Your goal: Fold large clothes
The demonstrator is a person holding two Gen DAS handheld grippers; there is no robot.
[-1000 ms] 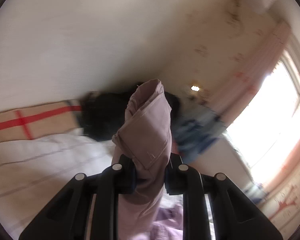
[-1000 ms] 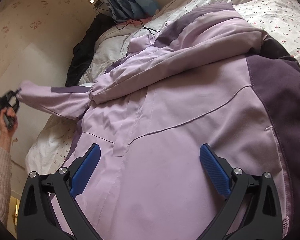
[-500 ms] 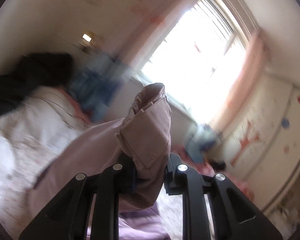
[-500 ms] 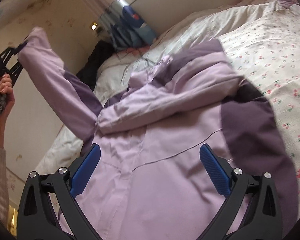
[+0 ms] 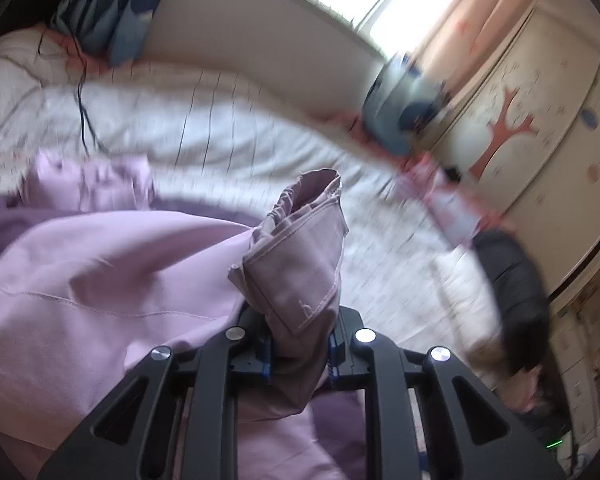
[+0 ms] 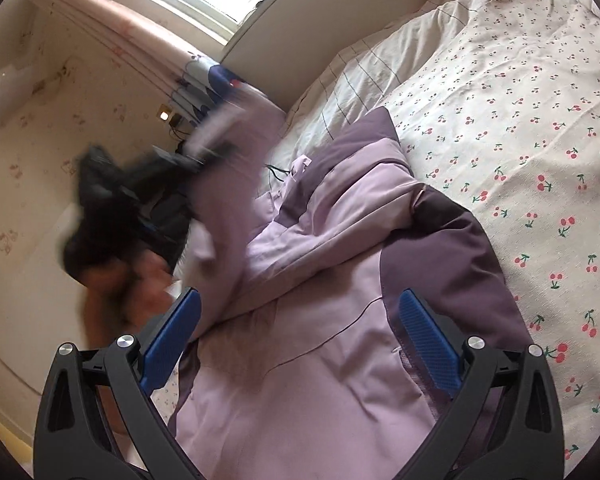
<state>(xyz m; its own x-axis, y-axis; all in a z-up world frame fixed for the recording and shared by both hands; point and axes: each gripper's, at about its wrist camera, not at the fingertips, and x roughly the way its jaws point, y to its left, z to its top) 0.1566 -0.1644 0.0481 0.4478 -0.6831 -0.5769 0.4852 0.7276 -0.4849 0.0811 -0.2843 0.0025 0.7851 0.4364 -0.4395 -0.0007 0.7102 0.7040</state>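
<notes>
lilac cuff fabric is pinched between the closed fingers of the left gripper [image 5: 298,354], the sleeve [image 5: 300,256] running back from it to the jacket [image 6: 340,320] spread on the bed [image 6: 520,100], so the left hand is the nearer one for laying the sleeve across the body. the right gripper [image 6: 298,340] hovers over the jacket's front, fingers wide apart and empty. only the right wrist view shows the whole jacket; the left shows the grip close up.

Motion blur is smearing the left claw [image 6: 204,156] and its sleeve cuff [image 5: 300,256]; the jacket's [image 6: 320,360] lower part is running off the frame beneath the right claw [image 6: 300,344].
</notes>
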